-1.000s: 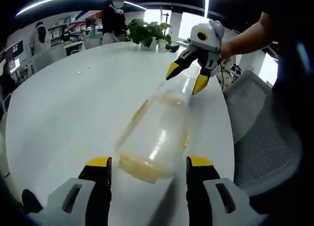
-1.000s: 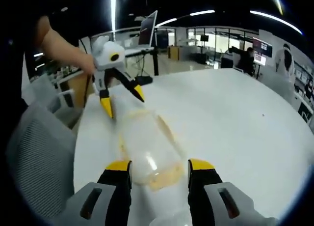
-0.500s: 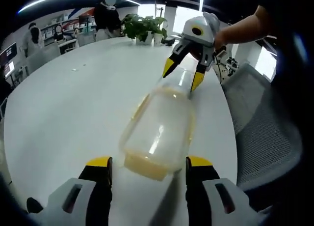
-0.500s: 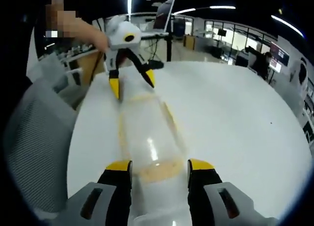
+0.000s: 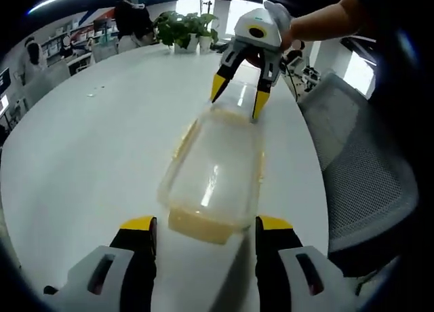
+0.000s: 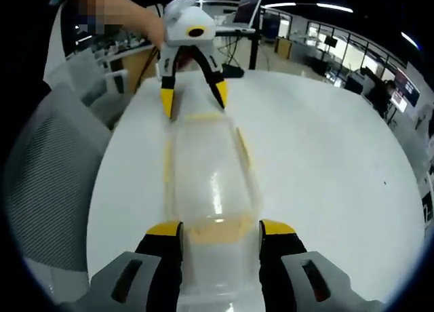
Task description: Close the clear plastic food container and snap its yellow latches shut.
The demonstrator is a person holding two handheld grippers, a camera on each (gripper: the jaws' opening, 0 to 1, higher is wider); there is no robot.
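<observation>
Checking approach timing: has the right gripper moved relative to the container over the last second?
Yes. In the left gripper view the right gripper has closed in on the container: its open jaws now straddle the far end, where earlier they hung above and beyond it.

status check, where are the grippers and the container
Both hand-held grippers open: left, right, one at each end of the clear container. Lid on. Table around it bare.

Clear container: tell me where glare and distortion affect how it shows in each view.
Left gripper view: a bright streak of ceiling-light glare runs along the clear container's lid; fisheye bends the white table edge. Right gripper view: a similar glare streak sits on the container, and the grey chair bulges and smears toward the rim.
</observation>
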